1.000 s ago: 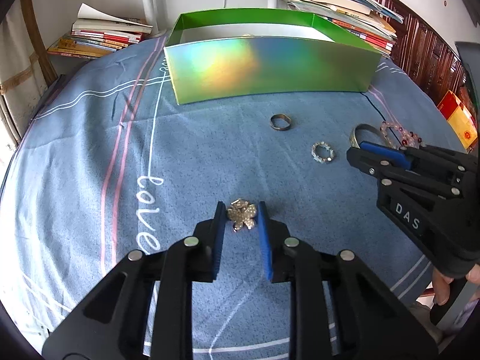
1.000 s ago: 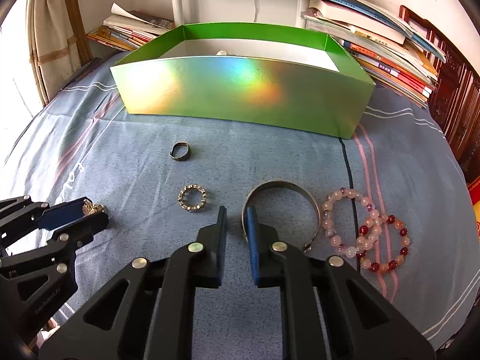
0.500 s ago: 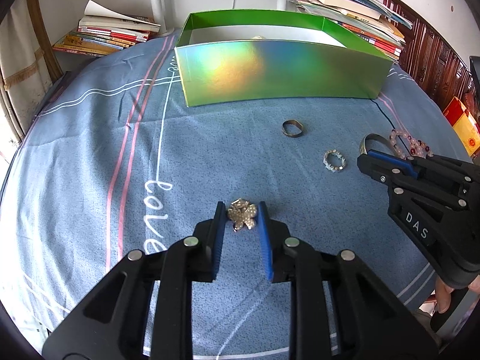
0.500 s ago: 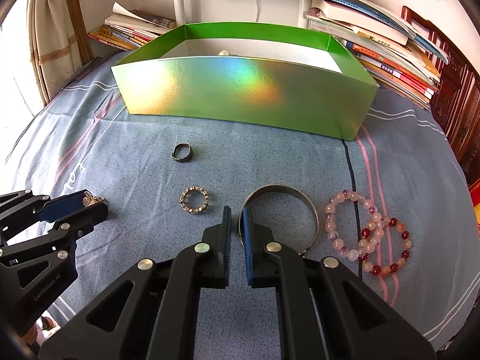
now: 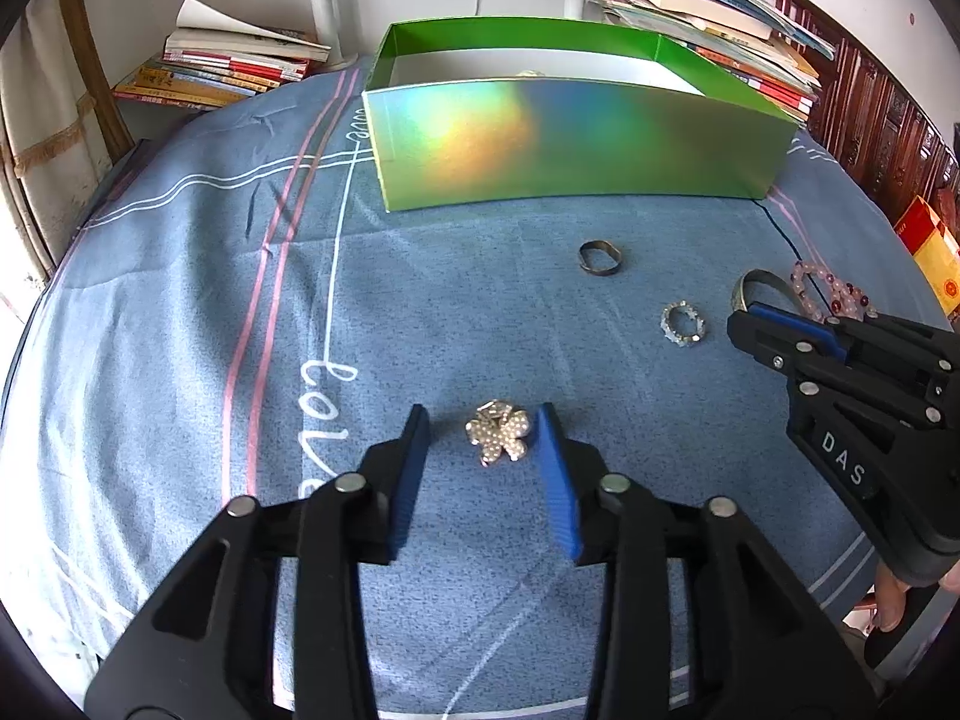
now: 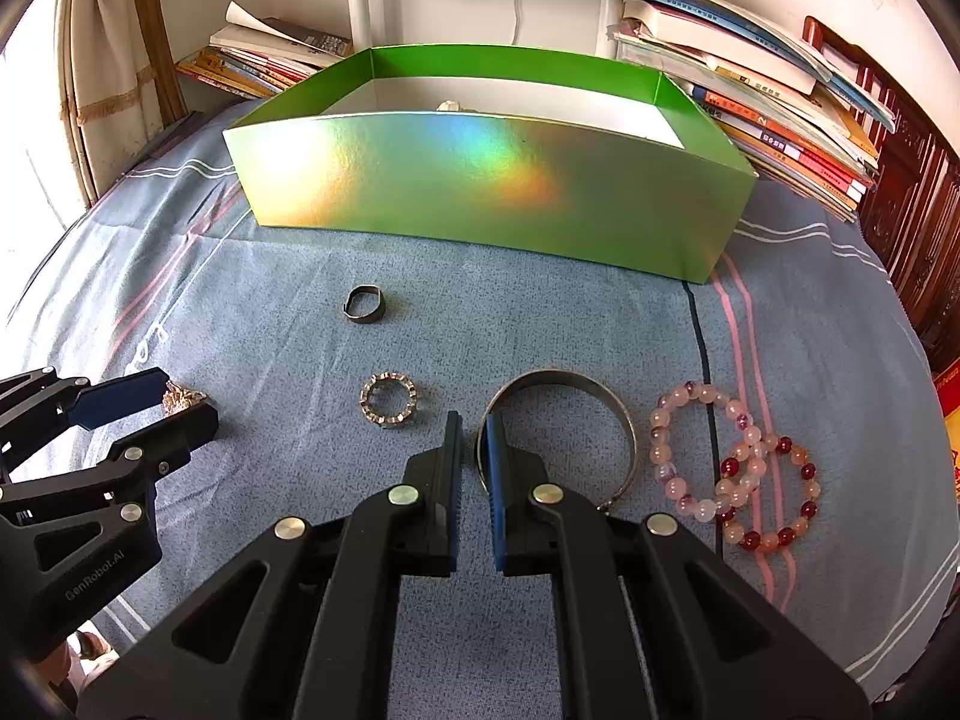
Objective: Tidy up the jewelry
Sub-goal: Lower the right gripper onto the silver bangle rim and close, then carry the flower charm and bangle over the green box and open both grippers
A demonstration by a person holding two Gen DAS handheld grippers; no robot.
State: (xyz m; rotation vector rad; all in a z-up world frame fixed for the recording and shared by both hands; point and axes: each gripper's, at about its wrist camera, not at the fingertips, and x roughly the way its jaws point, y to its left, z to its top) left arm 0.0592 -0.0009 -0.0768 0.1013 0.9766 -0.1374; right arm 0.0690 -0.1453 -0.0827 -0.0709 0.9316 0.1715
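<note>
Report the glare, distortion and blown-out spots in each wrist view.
Left wrist view: rainbow glare spreads across the front wall of the green box; the fisheye bends the blue bedsheet into a dome; corners are vignetted black. Right wrist view: the same iridescent sheen on the box, daylight blown out at the left edge by the curtain, jewelry sharp.

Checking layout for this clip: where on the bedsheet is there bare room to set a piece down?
Bare: the wide stretch left of the flower brooch, out past the pink stripes, and the strip between the green box and the dark ring. Crowded: right side, with crystal ring, bangle, bead bracelets.
</note>
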